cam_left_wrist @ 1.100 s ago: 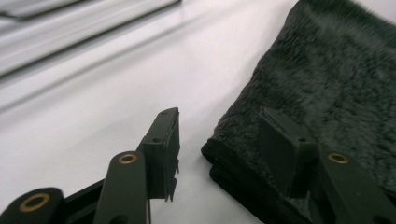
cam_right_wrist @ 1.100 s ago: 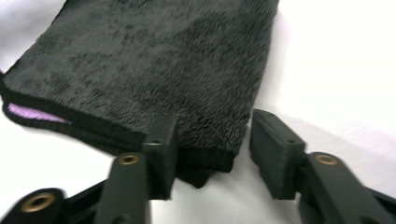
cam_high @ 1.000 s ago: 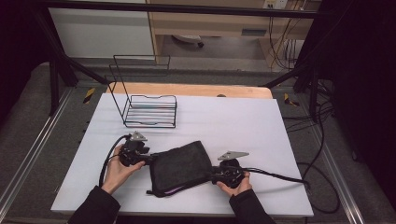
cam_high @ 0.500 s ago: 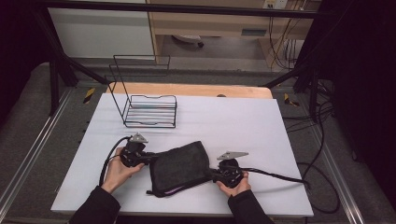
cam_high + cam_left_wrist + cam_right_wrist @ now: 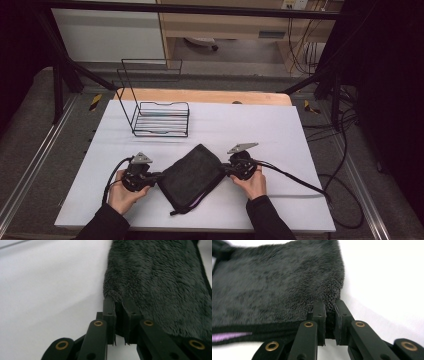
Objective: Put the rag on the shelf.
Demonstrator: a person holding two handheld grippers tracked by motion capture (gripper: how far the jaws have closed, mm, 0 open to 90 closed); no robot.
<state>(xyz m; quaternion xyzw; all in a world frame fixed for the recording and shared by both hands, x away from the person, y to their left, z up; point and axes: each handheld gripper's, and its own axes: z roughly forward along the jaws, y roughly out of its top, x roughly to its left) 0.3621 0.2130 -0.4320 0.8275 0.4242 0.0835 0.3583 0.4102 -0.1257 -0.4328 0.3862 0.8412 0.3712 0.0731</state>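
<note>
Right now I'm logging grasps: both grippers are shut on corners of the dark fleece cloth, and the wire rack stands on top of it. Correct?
Not quite. The wire rack stands on the white table, apart from the dark fleece cloth, farther from the person; the high view shows this. The left gripper and right gripper are each shut on its corners.

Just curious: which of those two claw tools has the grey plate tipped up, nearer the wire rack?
Left gripper: it sits below the rack. Right gripper lies further off. Both clamp the dark cloth.

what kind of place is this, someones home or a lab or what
Probably a lab recording bench, not a home: a white table framed by black metal struts, loose cables trailing alongside, and handheld grippers pinching a dark fleecy cloth.
</note>
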